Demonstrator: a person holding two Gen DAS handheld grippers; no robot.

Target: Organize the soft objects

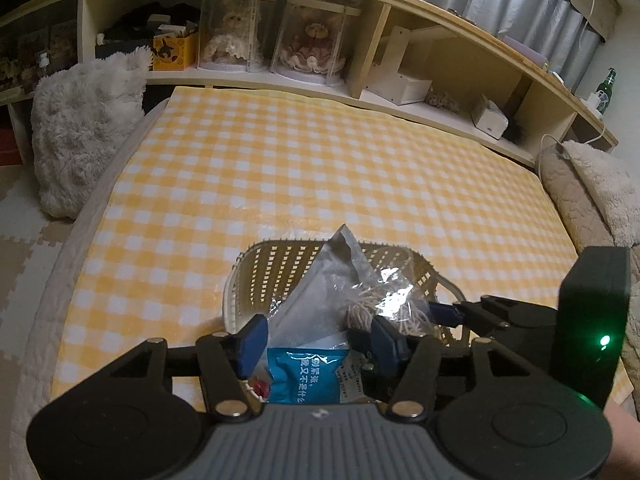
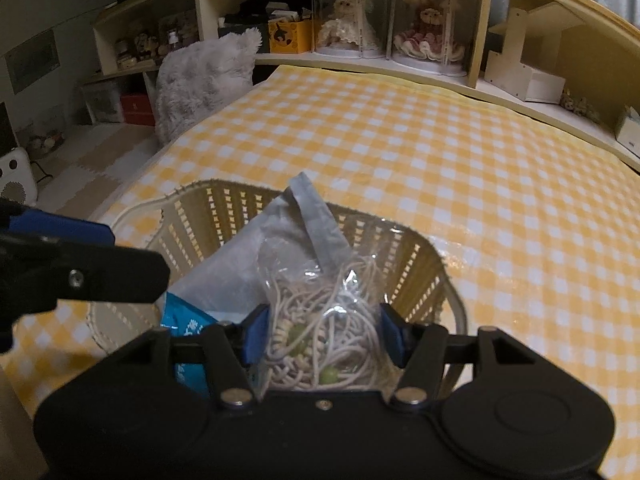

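A woven cream basket (image 1: pixel 280 246) (image 2: pixel 420 240) sits on the yellow checked bed cover (image 1: pixel 320 160). Inside it a grey-white soft pack (image 1: pixel 320 292) (image 2: pixel 240 252) with a blue label stands tilted. A clear bag of pale cords and green beads (image 1: pixel 384 296) (image 2: pixel 320 332) lies beside it on the right. My left gripper (image 1: pixel 316 340) is open, its blue pads on either side of the pack's labelled end with a gap showing. My right gripper (image 2: pixel 323 332) is open around the clear bag, which rests in the basket.
A fluffy white pillow (image 1: pixel 84 128) (image 2: pixel 204 76) leans at the bed's far left corner. Wooden shelves behind the bed hold two cased dolls (image 1: pixel 312 40) and boxes. Beige blankets (image 1: pixel 592 192) pile up at the right edge, near a green bottle (image 1: pixel 606 88).
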